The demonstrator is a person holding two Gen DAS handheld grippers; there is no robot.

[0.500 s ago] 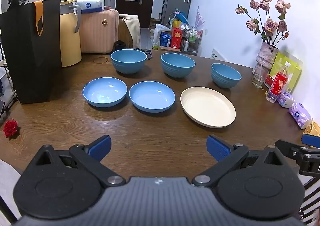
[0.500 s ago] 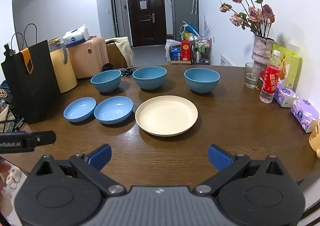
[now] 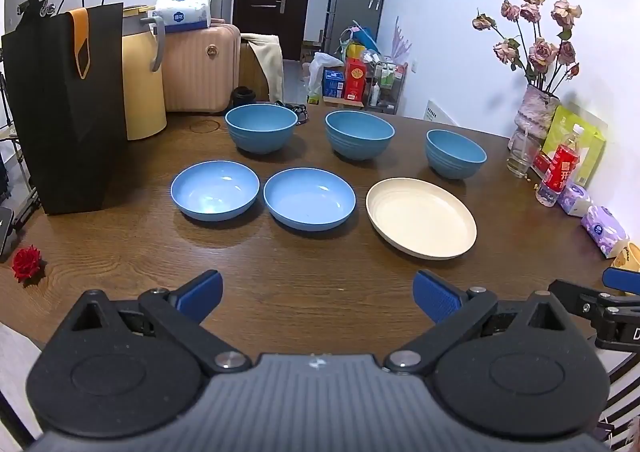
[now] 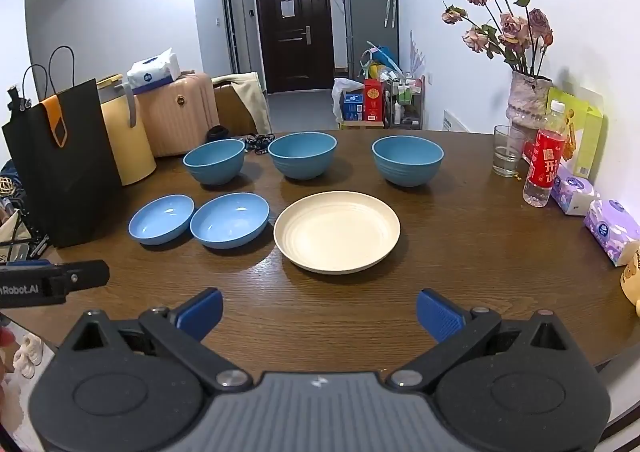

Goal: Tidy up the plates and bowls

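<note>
Blue deep bowls, three of them (image 3: 261, 128) (image 3: 359, 134) (image 3: 456, 154), stand in a row at the back of the brown tabletop (image 3: 320, 272). Two blue shallow dishes (image 3: 215, 190) (image 3: 309, 198) and a cream plate (image 3: 421, 223) sit in front of them. Both the left gripper (image 3: 318, 294) and the right gripper (image 4: 320, 312) have their fingers spread wide with nothing in them, low over the near edge.

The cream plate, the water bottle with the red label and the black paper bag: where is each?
cream plate (image 4: 337, 232): right wrist view, its middle.
water bottle (image 4: 545, 158): right wrist view, its red label.
black paper bag (image 3: 66, 112): left wrist view, its front face.
</note>
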